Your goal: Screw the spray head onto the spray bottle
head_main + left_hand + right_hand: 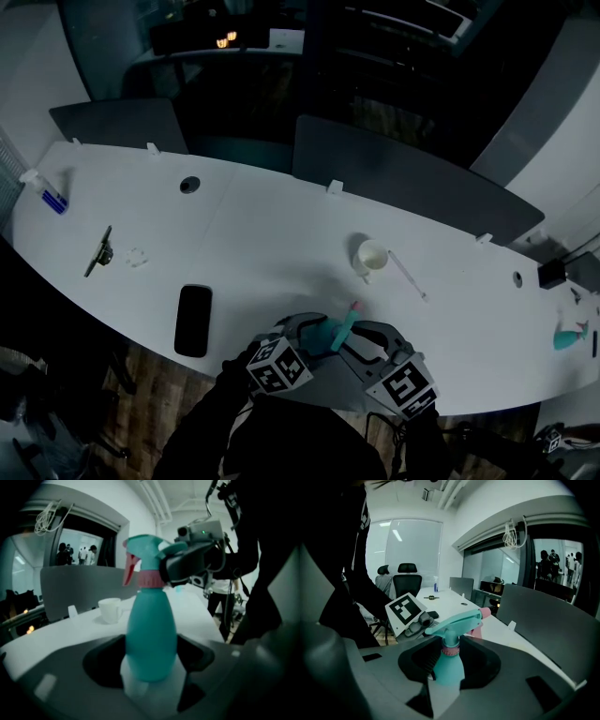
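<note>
A teal spray bottle (343,330) is held between both grippers at the table's near edge. Its spray head (145,550) sits on top over a pink collar (150,579), with a red trigger. My left gripper (152,663) is shut on the bottle's round body (152,639). My right gripper (450,667) is shut around the neck, with the spray head (454,620) and collar (450,651) between its jaws. In the left gripper view the right gripper (187,562) clasps the head from the right. In the head view the left gripper (314,330) and right gripper (361,339) meet at the bottle.
On the white table (262,244) stand a white mug (371,256) and a thin rod (408,275) behind the bottle. A black phone (193,320) lies to the left, a dark tool (98,250) farther left. Dark partition panels (403,178) line the far edge.
</note>
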A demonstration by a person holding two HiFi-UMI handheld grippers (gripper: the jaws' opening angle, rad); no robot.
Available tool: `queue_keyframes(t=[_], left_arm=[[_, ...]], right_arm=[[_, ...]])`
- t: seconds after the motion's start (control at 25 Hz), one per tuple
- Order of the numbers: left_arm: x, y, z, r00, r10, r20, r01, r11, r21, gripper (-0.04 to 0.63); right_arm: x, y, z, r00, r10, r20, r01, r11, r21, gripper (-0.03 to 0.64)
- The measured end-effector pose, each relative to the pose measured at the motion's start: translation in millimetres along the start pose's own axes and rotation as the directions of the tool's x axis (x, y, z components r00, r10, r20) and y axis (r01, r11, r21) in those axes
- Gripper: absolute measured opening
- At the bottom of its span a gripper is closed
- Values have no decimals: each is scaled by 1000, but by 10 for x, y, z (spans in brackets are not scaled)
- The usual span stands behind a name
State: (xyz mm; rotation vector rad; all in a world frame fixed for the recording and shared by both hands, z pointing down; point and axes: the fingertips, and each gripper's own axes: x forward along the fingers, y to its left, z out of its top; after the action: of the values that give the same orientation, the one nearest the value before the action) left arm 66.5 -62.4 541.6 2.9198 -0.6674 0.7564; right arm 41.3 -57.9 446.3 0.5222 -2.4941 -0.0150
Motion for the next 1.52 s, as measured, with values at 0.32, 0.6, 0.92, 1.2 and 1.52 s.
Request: queue_keyframes(t=[0.32, 0.6, 0.92, 1.2, 1.52], left_arm=[[-10, 48, 11, 998, 50, 39, -48, 998, -46, 347], [-60, 136, 36, 919, 392, 41, -379, 908, -178, 350], [-43, 124, 12, 998, -27, 61, 33, 995, -91, 353], [-92, 201, 54, 901, 432, 21, -407, 864, -298, 345], [-94, 147, 57, 980, 195, 30, -191, 976, -100, 379]], right_arm=[[33, -42, 9, 998, -55, 14, 54, 997, 47, 127], [55, -69, -3, 995, -95, 1, 95, 993, 66, 127], [66, -80, 18, 999, -47, 1, 47, 998, 43, 127], [95, -89, 27, 995, -104, 11, 103, 992, 77, 127], [85, -63, 20, 998, -67, 8, 66, 996, 60, 127]])
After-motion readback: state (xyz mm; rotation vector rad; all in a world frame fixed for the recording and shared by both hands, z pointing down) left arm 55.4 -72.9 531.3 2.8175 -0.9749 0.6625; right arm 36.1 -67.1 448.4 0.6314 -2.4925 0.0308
